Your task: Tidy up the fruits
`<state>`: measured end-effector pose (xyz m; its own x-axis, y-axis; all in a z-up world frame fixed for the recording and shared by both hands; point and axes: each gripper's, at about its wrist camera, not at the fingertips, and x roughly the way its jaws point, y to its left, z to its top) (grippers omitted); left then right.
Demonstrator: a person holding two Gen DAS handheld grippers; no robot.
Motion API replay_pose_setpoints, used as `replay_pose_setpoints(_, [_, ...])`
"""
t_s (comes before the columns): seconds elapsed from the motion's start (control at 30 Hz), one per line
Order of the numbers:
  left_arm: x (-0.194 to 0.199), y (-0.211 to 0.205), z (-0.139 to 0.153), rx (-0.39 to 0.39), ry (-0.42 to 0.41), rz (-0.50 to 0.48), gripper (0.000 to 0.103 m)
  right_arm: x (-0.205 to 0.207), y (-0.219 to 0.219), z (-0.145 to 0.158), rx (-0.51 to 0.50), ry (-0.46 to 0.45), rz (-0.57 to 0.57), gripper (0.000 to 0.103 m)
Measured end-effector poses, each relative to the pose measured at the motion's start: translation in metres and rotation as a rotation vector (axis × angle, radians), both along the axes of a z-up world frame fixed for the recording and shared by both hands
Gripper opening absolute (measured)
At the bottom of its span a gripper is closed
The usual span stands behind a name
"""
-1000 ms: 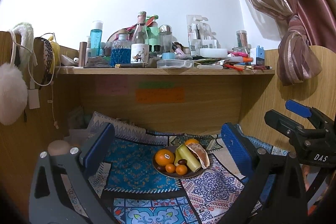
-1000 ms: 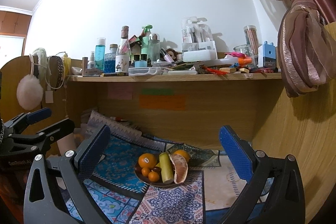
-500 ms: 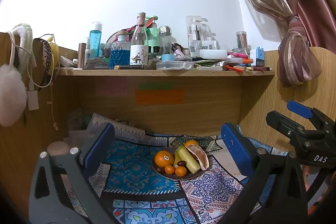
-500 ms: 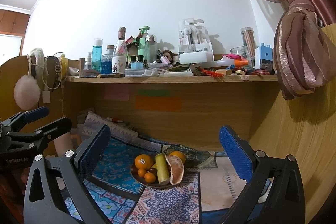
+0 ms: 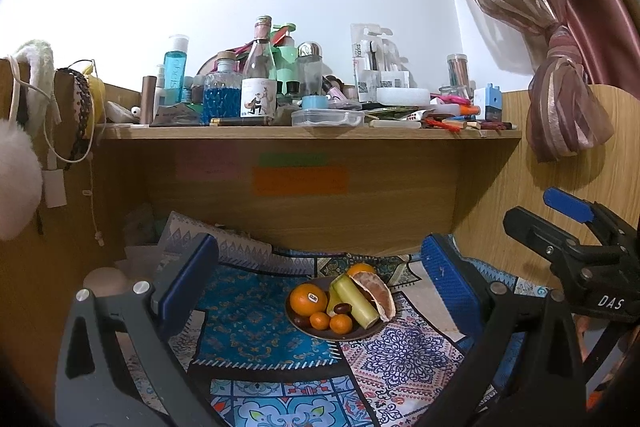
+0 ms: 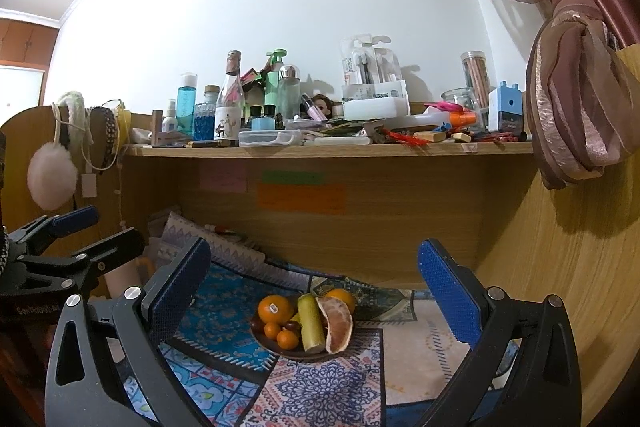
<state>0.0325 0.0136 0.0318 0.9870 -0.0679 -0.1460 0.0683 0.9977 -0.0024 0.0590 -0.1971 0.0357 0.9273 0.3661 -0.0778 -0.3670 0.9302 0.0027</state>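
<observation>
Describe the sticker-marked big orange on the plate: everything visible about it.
The big orange is round, bright and unpeeled, with smooth, slightly glossy skin and a small white sticker facing the cameras. It sits on the left side of the dark plate, the largest whole fruit there. Two small oranges lie just in front of it, and a pale green stick lies to its right. Neither gripper touches it.

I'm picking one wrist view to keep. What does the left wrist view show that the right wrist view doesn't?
Only the left view shows the right hand-held gripper, at its right edge. Only the right view shows the left hand-held gripper, at its left edge, and wooden cabinets beyond the wall. Both show the fruit plate and the cluttered shelf.
</observation>
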Motion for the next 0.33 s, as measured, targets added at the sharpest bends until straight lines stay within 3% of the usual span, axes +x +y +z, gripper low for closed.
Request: replay_pose_setpoints(0.33, [0.008, -0.003, -0.004, -0.004, 0.019, -0.007, 0.103, 0.015, 0.000, -0.004, 0.005, 0.022, 0.006, 0.103])
